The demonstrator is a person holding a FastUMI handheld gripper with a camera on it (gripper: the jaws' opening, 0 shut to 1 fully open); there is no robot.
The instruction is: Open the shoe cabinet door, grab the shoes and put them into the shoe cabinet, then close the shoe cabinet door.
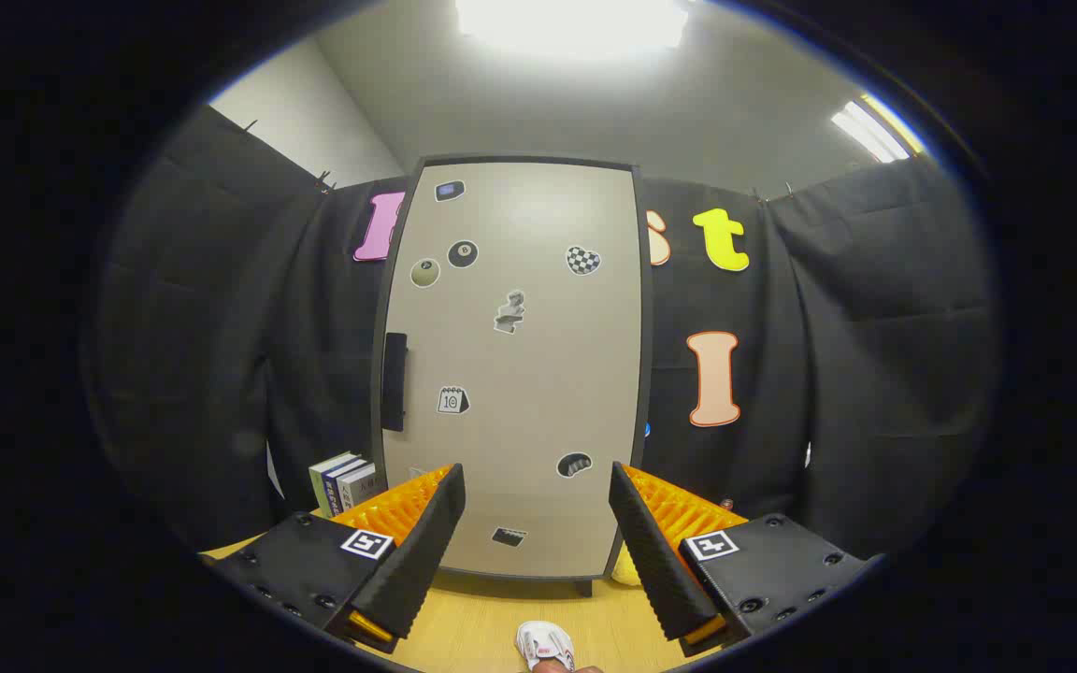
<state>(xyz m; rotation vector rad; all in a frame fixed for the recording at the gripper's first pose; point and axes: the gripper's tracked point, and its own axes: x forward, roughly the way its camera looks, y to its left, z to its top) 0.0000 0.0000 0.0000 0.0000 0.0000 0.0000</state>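
Note:
The shoe cabinet stands straight ahead on the wooden table, its pale door shut and dotted with several stickers. A dark handle runs down the door's left edge. My gripper is open, its fingers spread in front of the lower part of the door, with nothing between them. The toe of a white shoe lies on the table just below and between the fingers. A small yellow thing peeks out by the cabinet's right foot, behind the right finger.
Several upright books stand left of the cabinet, behind the left finger. Black cloth walls close in on both sides and behind. The wooden table runs from the cabinet's base toward me.

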